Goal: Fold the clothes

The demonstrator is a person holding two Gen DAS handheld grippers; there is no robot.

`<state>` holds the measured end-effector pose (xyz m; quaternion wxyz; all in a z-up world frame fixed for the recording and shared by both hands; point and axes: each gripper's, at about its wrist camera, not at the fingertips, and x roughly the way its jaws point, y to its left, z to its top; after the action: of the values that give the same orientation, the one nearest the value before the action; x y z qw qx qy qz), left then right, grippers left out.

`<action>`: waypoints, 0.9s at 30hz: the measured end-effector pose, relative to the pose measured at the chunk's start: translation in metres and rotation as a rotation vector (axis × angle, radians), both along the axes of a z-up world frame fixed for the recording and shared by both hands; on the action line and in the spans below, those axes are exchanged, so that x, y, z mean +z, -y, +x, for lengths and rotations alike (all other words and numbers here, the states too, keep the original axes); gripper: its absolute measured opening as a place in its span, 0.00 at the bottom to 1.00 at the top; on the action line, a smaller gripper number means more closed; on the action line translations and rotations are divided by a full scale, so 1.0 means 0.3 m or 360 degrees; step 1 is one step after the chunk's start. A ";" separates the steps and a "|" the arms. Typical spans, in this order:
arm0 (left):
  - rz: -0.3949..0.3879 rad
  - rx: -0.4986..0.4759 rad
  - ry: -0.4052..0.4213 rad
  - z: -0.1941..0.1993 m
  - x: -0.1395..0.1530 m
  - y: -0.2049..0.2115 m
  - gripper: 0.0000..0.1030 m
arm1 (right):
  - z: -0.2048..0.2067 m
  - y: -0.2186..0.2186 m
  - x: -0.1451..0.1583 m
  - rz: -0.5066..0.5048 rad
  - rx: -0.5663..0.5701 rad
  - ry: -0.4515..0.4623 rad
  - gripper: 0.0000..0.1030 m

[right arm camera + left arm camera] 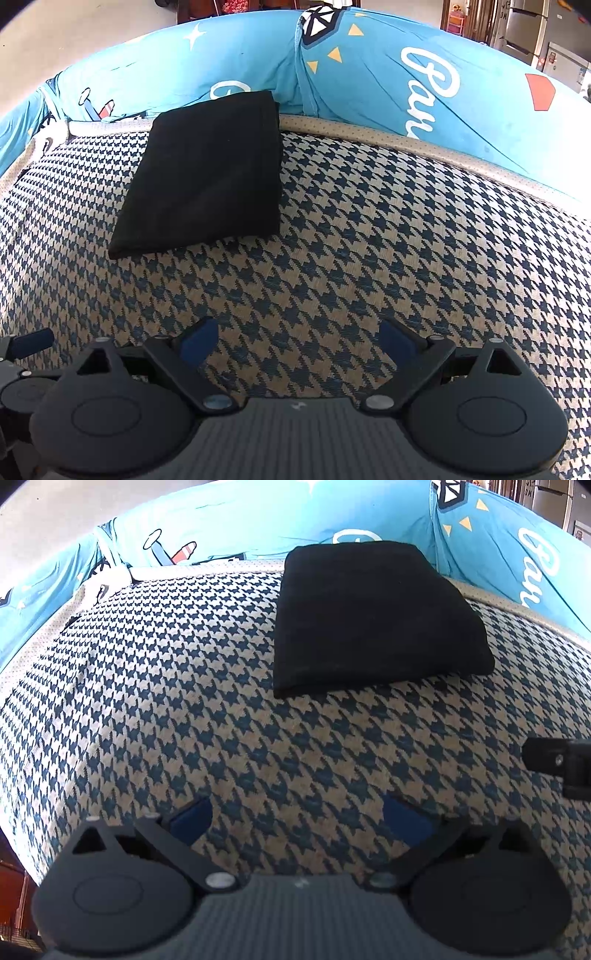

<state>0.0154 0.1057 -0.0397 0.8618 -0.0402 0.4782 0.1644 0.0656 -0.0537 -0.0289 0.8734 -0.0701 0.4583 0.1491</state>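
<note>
Spreading across the foreground: a houndstooth-covered surface. Draping along its far edge, 10 to 2 o'clock: a bright blue printed sheet. Showing at 11: pale floor. Standing at 1: steel cabinets, catching daylight.

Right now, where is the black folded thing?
The black folded cloth lies flat on the houndstooth cover, toward its far edge, right beside the blue printed fabric. Neither gripper touches it.

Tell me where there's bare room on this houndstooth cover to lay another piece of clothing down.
The widest bare patch of the houndstooth cover lies right of the folded black garment, up to the blue printed fabric. Another strip runs between the garment's near edge and the open left gripper and right gripper. The far edge around the garment is crowded.
</note>
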 end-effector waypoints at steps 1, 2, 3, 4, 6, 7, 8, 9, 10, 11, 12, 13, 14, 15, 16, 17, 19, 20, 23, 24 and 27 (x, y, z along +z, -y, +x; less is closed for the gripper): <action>-0.0001 0.0000 -0.0006 0.001 -0.002 0.002 1.00 | 0.000 0.004 -0.001 -0.0001 -0.0002 0.0000 0.92; -0.0003 -0.0002 -0.0008 0.002 -0.003 0.004 1.00 | -0.001 0.008 -0.001 -0.0002 -0.0004 0.0000 0.92; -0.0003 -0.0005 -0.0008 0.001 -0.004 0.005 1.00 | -0.002 0.012 -0.002 -0.0003 -0.0004 0.0000 0.92; -0.0003 -0.0008 -0.0008 0.001 -0.005 0.007 1.00 | -0.002 0.016 -0.002 -0.0004 -0.0004 0.0000 0.92; -0.0007 -0.0015 -0.0002 -0.001 -0.006 0.011 1.00 | -0.003 0.023 -0.005 -0.0009 -0.0006 0.0000 0.92; -0.0009 -0.0021 0.0002 -0.001 -0.006 0.014 1.00 | -0.004 0.026 -0.006 -0.0010 -0.0006 0.0000 0.92; -0.0008 -0.0028 0.0007 -0.003 -0.005 0.018 1.00 | -0.006 0.030 -0.007 -0.0010 -0.0005 0.0000 0.92; -0.0007 -0.0035 0.0014 -0.005 -0.005 0.022 1.00 | -0.008 0.034 -0.009 -0.0011 -0.0003 -0.0001 0.92; -0.0008 -0.0046 0.0020 -0.006 -0.004 0.027 1.00 | -0.009 0.038 -0.009 -0.0014 -0.0003 0.0000 0.92; -0.0008 -0.0056 0.0025 -0.008 -0.002 0.032 1.00 | -0.010 0.041 -0.010 -0.0016 -0.0002 0.0001 0.92; -0.0008 -0.0066 0.0029 -0.009 -0.001 0.037 1.00 | -0.012 0.045 -0.011 -0.0019 -0.0002 0.0002 0.92; -0.0007 -0.0075 0.0033 -0.010 0.001 0.042 1.00 | -0.013 0.049 -0.011 -0.0020 -0.0004 0.0003 0.92; -0.0008 -0.0082 0.0037 -0.010 0.002 0.046 1.00 | -0.014 0.054 -0.011 -0.0021 -0.0006 0.0004 0.92; -0.0008 -0.0089 0.0041 -0.010 0.004 0.051 1.00 | -0.015 0.059 -0.011 -0.0023 -0.0009 0.0004 0.92; -0.0009 -0.0096 0.0046 -0.010 0.005 0.056 1.00 | -0.017 0.063 -0.012 -0.0024 -0.0012 0.0004 0.92; -0.0014 -0.0102 0.0048 -0.010 0.006 0.060 1.00 | -0.017 0.068 -0.012 -0.0026 -0.0015 0.0004 0.92; -0.0015 -0.0099 0.0049 -0.009 0.007 0.062 1.00 | -0.019 0.078 -0.013 -0.0030 -0.0018 0.0005 0.92; -0.0015 -0.0097 0.0050 -0.008 0.007 0.064 1.00 | -0.020 0.082 -0.013 -0.0032 -0.0020 0.0005 0.92; -0.0016 -0.0092 0.0051 -0.007 0.009 0.068 1.00 | -0.022 0.094 -0.012 -0.0030 -0.0024 0.0008 0.92; -0.0016 -0.0091 0.0052 -0.006 0.009 0.069 1.00 | -0.022 0.096 -0.011 -0.0027 -0.0026 0.0009 0.92; -0.0016 -0.0086 0.0054 -0.004 0.010 0.073 1.00 | -0.023 0.101 -0.008 -0.0014 -0.0027 0.0015 0.92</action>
<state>0.0142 0.0838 -0.0365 0.8736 -0.0345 0.4654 0.1380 0.0587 -0.0840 -0.0312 0.8764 -0.0708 0.4555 0.1392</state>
